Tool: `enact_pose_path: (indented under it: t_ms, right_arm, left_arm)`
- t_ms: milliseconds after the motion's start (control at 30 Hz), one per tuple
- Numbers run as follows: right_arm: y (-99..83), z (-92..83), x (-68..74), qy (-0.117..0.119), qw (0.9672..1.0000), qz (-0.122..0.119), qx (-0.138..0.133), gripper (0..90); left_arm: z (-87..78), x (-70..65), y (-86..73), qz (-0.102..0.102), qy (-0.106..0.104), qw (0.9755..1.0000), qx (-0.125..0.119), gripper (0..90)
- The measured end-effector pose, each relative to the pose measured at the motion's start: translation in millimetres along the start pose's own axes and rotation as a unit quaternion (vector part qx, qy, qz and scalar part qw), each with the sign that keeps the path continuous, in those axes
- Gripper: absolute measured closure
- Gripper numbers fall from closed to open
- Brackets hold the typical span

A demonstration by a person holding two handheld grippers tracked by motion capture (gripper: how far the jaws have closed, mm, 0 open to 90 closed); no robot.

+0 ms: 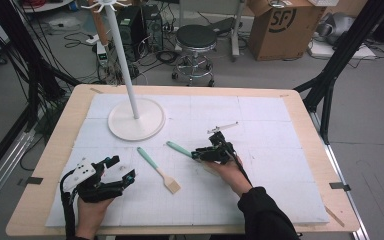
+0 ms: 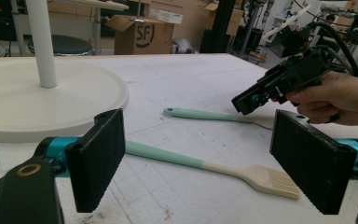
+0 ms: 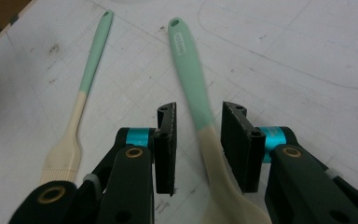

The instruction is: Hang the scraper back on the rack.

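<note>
Two mint-handled utensils lie on the white mat. A pastry brush with a cream head rests at centre-left. A cream-headed spatula lies to its right. My right gripper is low over the spatula's head end. In the right gripper view its jaws straddle the spatula where mint meets cream, with gaps at both pads, so it is open. The brush lies to its left. My left gripper rests wide open near the front left. In its own view the brush lies beyond it.
A white stand with a round base and tall pole occupies the mat's back left. A small pale rod lies just behind the right gripper. Beyond the table are a stool and a cardboard box.
</note>
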State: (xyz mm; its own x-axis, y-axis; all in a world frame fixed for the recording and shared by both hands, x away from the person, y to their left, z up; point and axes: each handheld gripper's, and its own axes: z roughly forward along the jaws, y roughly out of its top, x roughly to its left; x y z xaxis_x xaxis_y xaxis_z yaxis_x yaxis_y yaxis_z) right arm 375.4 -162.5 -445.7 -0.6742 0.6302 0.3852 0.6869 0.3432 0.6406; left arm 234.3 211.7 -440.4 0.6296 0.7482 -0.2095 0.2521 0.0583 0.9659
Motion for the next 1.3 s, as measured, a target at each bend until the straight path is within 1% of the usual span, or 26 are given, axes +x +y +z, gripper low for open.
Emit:
enact_pose_path:
  t_ms: [33,100,167,300,333,400,433,500,633,733,767,833,900,967,1133,1300]
  right_arm:
    - [0.1,1.0,0.7,-0.001,1.0,0.002,0.004,66.1]
    - [0.6,3.5,2.0,-0.001,1.0,-0.002,0.008,66.1]
    - [1.6,5.4,4.0,-0.007,0.9999,-0.008,0.009,66.3]
    - [4.7,8.9,6.2,-0.011,0.9998,-0.008,0.014,66.5]
    - [5.5,10.2,6.2,-0.013,0.9997,-0.013,0.014,66.5]
    - [7.4,12.7,7.6,-0.009,0.9997,-0.015,0.018,67.4]
    - [7.9,14.1,8.7,-0.01,0.9997,-0.017,0.017,67.4]
    - [8.5,17.2,10.9,-0.01,0.9994,-0.019,0.026,67.5]
    - [9.8,21.6,13.9,-0.014,0.999,-0.031,0.03,67.7]
    - [10.4,22.9,16.6,-0.03,0.9974,-0.054,0.037,72.6]
    - [10.3,23.4,16.4,-0.034,0.9967,-0.064,0.036,73.2]
    - [10.3,23.8,18.3,-0.039,0.9957,-0.075,0.039,73.5]
    - [10.0,24.4,20.7,-0.047,0.9936,-0.094,0.042,74.6]
    - [9.7,24.7,20.4,-0.05,0.9925,-0.103,0.042,75.6]
    - [9.3,24.5,17.3,-0.041,0.9928,-0.105,0.041,77.2]
    - [9.2,24.1,13.5,-0.028,0.9923,-0.114,0.04,78.8]
  left_arm:
    - [0.0,0.0,0.0,-0.001,0.0,1.0,0.001,18.7]
    - [0.0,-0.1,0.0,0.0,-0.001,1.0,0.0,18.7]
    - [-0.1,-0.1,0.1,0.001,-0.001,1.0,0.0,18.7]
    - [-0.9,-0.2,0.2,-0.002,0.001,1.0,-0.002,18.7]
    - [-1.1,-0.1,0.2,-0.002,0.001,1.0,-0.003,18.8]
    - [-1.4,0.4,0.2,-0.002,0.0,1.0,-0.002,18.7]
    - [-1.5,0.5,0.2,-0.003,0.001,1.0,-0.003,18.7]
    - [-1.6,0.6,0.2,-0.003,0.001,1.0,-0.003,18.7]
    - [-1.4,0.4,0.2,-0.002,-0.001,1.0,-0.002,18.7]
    - [-0.8,-0.4,0.0,-0.002,-0.001,1.0,-0.001,18.7]
    - [-0.7,-0.5,0.1,-0.001,-0.001,1.0,-0.001,18.7]
    - [-1.1,-0.7,0.2,0.0,-0.001,1.0,0.0,18.7]
    - [-1.0,-1.1,0.2,0.001,0.0,1.0,0.001,18.7]
    - [-0.6,-1.8,0.1,0.001,-0.001,1.0,0.0,18.7]
    - [-0.2,-2.2,0.0,0.003,-0.001,1.0,0.002,18.7]
    - [-0.2,-2.4,-0.1,0.003,-0.001,1.0,0.003,18.7]
